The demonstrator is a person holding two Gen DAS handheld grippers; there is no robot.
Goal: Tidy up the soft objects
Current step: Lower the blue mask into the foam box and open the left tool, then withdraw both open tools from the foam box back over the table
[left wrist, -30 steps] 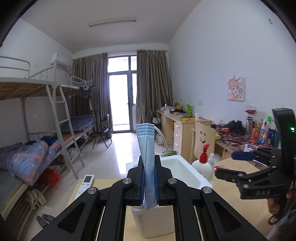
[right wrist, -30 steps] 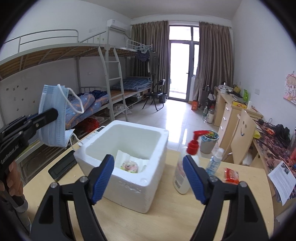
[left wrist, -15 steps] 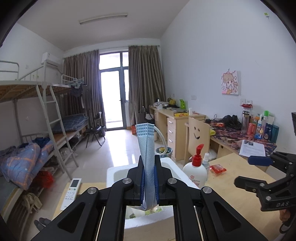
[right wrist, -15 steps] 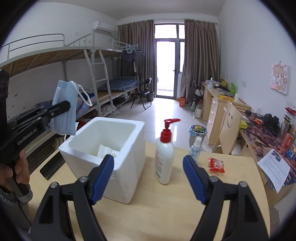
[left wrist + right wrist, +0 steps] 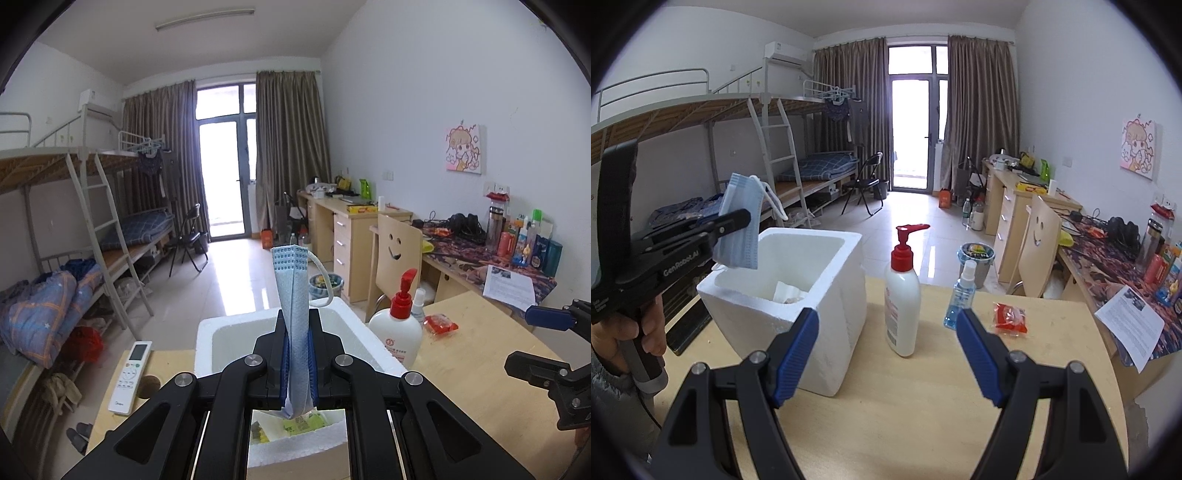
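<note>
Over the wooden table (image 5: 923, 398), a face mask hangs above an open foam box.

On that table the white foam box (image 5: 827, 295) stands open-topped with wrappers and tissue inside, seemingly the bin for soft things. Beside it stand a pump bottle (image 5: 902, 306), a small spray bottle (image 5: 959, 299) and a red packet (image 5: 1009, 318), apart from the box. The left gripper (image 5: 296, 360) is clamped tight on the folded blue face mask (image 5: 293, 314), poised above the box's left edge, probably for a drop. The right gripper (image 5: 886, 363) is spread wide, holding nothing, likely free for the packet.
</note>
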